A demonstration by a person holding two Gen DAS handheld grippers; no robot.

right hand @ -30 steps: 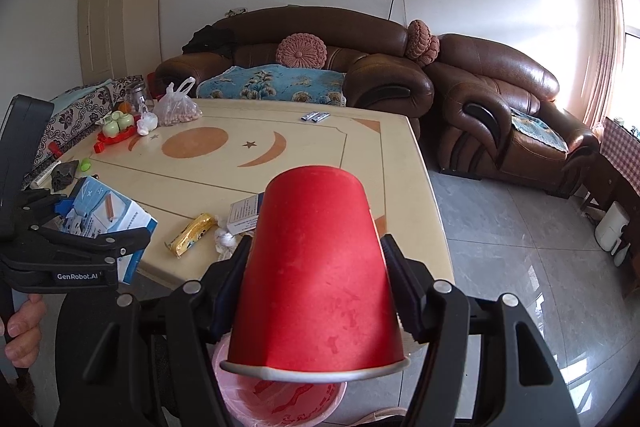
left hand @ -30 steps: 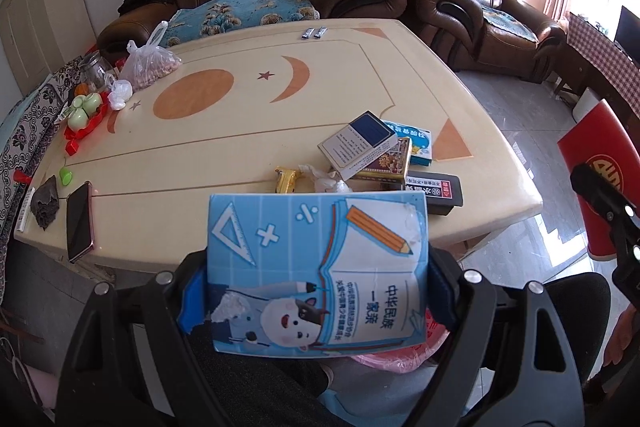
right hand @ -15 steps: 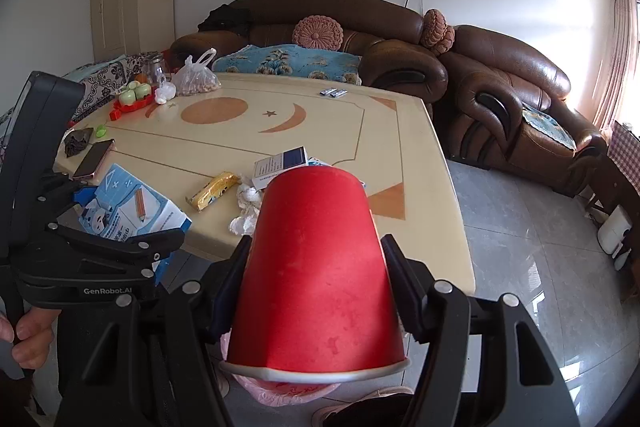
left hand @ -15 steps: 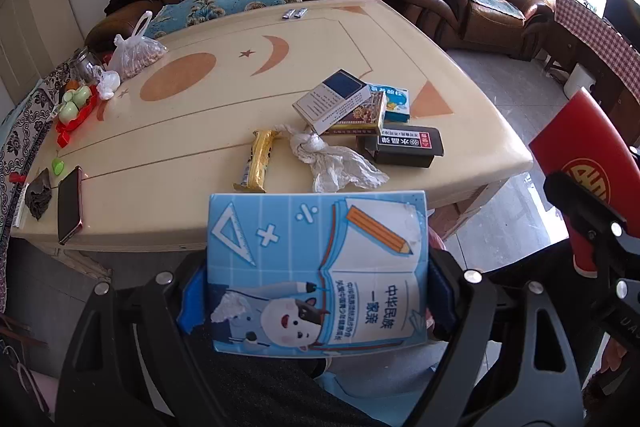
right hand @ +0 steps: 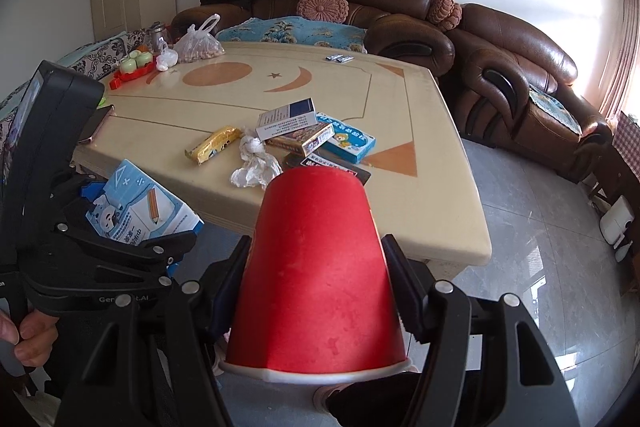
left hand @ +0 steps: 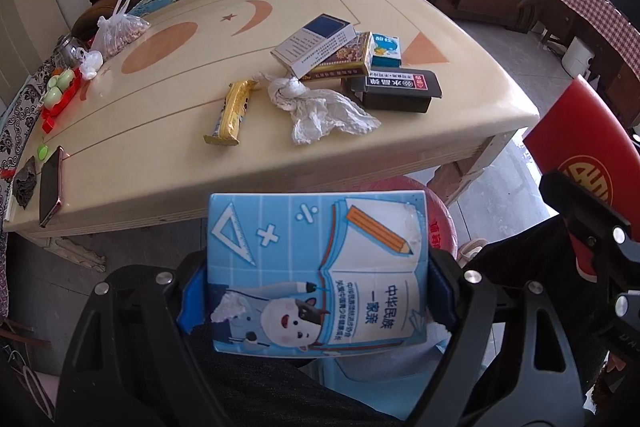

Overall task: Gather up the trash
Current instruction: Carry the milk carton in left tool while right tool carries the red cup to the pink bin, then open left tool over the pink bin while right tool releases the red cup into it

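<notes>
Red paper cup [right hand: 316, 267] clenched in the right gripper [right hand: 320, 291] and blue carton [left hand: 316, 267] clenched in the left gripper [left hand: 316, 291] hang off the worktop [left hand: 168, 147], apparently mid-carry, needing release into the pink bin [left hand: 436, 211] below.

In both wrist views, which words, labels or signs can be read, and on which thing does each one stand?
"中华民族一家亲", upside down: blue carton in the left gripper.
"Gen...t.AI", partly hidden: left gripper body.
Round gold emblem, not readable: red cup in the right gripper.
Label on the black box, print on the card boxes and yellow wrapper: too small or blurred.
</notes>
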